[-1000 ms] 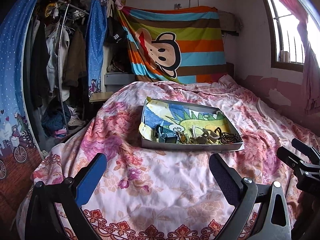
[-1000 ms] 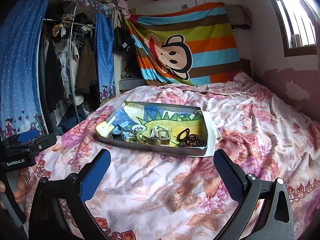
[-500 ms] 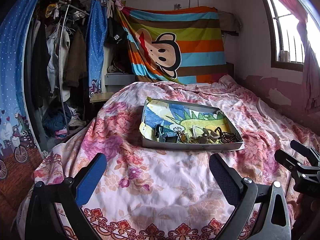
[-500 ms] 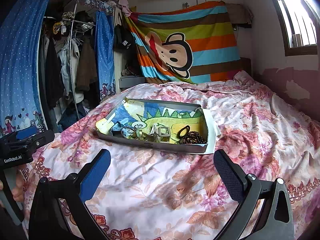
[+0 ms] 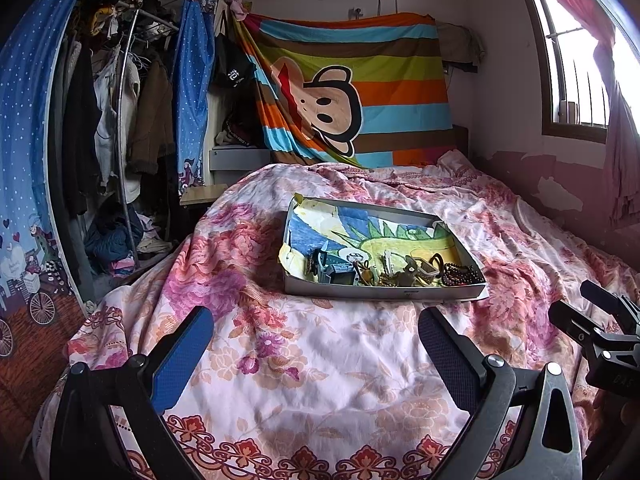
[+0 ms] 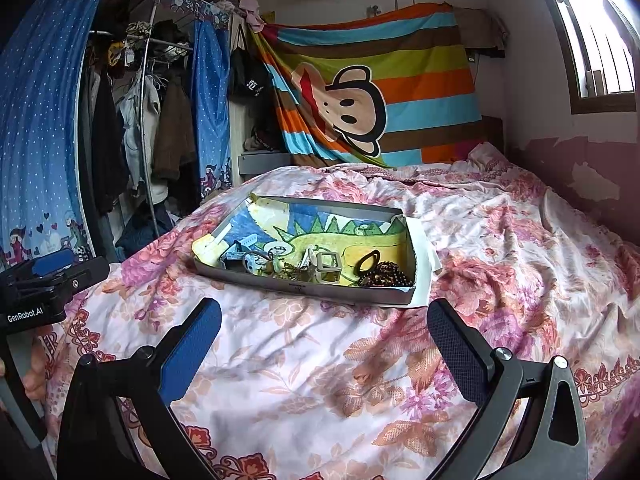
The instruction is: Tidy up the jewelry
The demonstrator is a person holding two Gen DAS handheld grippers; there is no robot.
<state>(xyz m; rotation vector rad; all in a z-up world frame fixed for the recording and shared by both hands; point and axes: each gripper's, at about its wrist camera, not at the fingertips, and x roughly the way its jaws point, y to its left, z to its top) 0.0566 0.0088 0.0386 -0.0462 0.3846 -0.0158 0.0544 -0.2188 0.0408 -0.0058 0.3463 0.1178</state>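
A shallow grey box tray [image 5: 384,292] [image 6: 308,289] lined with a dinosaur drawing lies on the floral bedspread. Along its near edge is a jumble of jewelry: a dark bead bracelet [image 5: 460,273] [image 6: 386,273], a black hair loop [image 6: 368,260], a small square clear box [image 6: 329,266], blue-grey pieces [image 5: 334,270] [image 6: 240,258] and tangled brassy chains [image 5: 394,276]. My left gripper [image 5: 316,334] hangs open over the quilt, well short of the tray. The right gripper [image 6: 324,326] is also open, empty, and just short of the tray's front wall.
The bed [image 5: 320,380] fills the foreground, with rumpled quilt around the tray. A clothes rack [image 5: 120,120] behind blue curtains stands at the left, a striped monkey sheet [image 5: 352,92] hangs on the back wall, and a window [image 5: 576,72] is at the right.
Both views have shifted slightly; the right gripper has drifted a little closer to the tray. Both grippers stay open and empty, and nothing in the tray has moved.
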